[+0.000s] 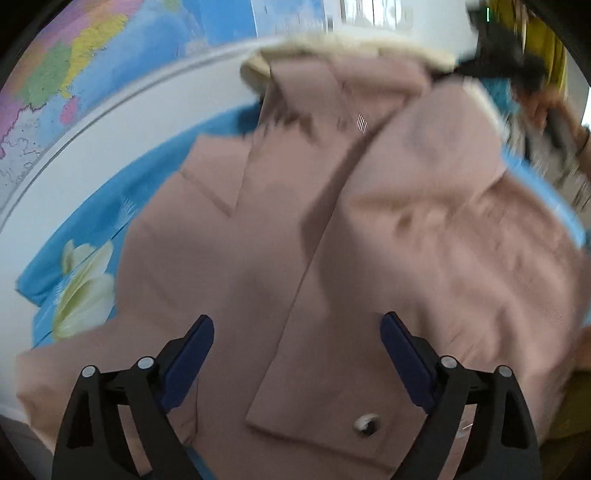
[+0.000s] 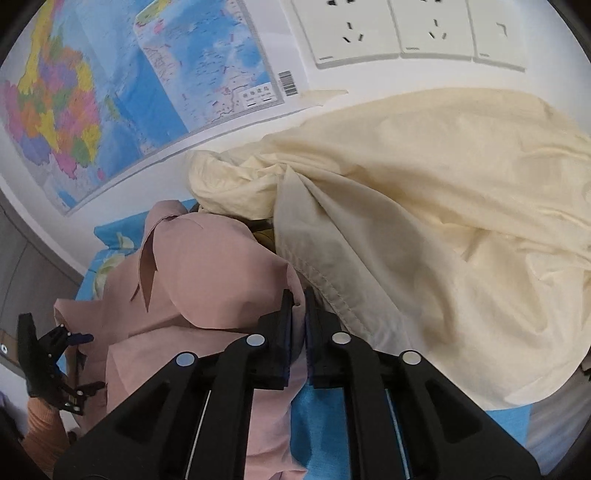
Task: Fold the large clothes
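A large dusty-pink coat lies spread on a blue flowered sheet, its front flap with a metal snap near my left gripper. My left gripper is open just above the coat's lower part, holding nothing. My right gripper is shut on a fold of the pink coat, lifting its edge. The left gripper also shows at the left in the right wrist view, jaws apart. The view is motion-blurred in the left wrist camera.
A cream-coloured blanket is heaped beside the coat to the right. A coloured wall map and white wall sockets are behind. The right gripper appears blurred at the top right in the left wrist view.
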